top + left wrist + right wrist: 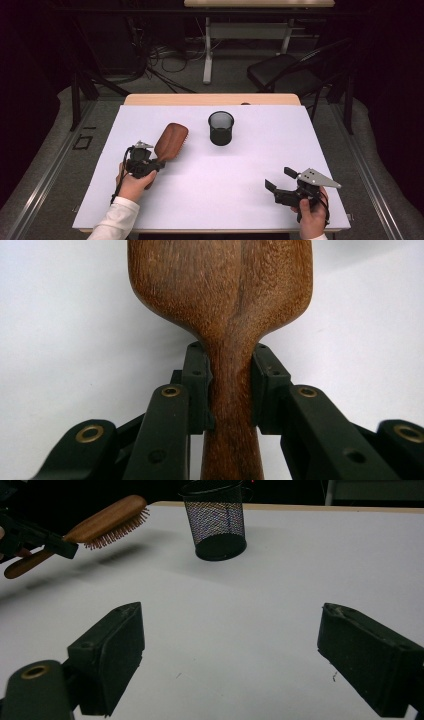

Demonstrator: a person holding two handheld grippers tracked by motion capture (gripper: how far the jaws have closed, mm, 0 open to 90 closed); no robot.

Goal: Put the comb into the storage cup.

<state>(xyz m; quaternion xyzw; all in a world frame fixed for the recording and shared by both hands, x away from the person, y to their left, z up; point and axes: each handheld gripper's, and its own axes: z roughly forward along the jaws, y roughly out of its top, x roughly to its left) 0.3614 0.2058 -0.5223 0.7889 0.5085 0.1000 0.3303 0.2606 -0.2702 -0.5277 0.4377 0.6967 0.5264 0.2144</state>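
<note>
— What has the left gripper [156,164] got?
— Its jaws are clamped on the narrow handle of the brown wooden paddle hairbrush [171,140], lifted clear of the white table [240,165] on the left side, bristles down.
— And the right gripper [280,179]?
— Jaws spread wide, nothing between them, near the right front edge. The black wire-mesh cup [221,128] stands farther back, right of the brush head.

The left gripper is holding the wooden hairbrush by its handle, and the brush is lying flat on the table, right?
Not quite. The left gripper does grip the wooden hairbrush by its handle, but the brush is not lying on the table. The right gripper view shows it lifted in the air, bristles down, with its shadow on the table below.
</note>
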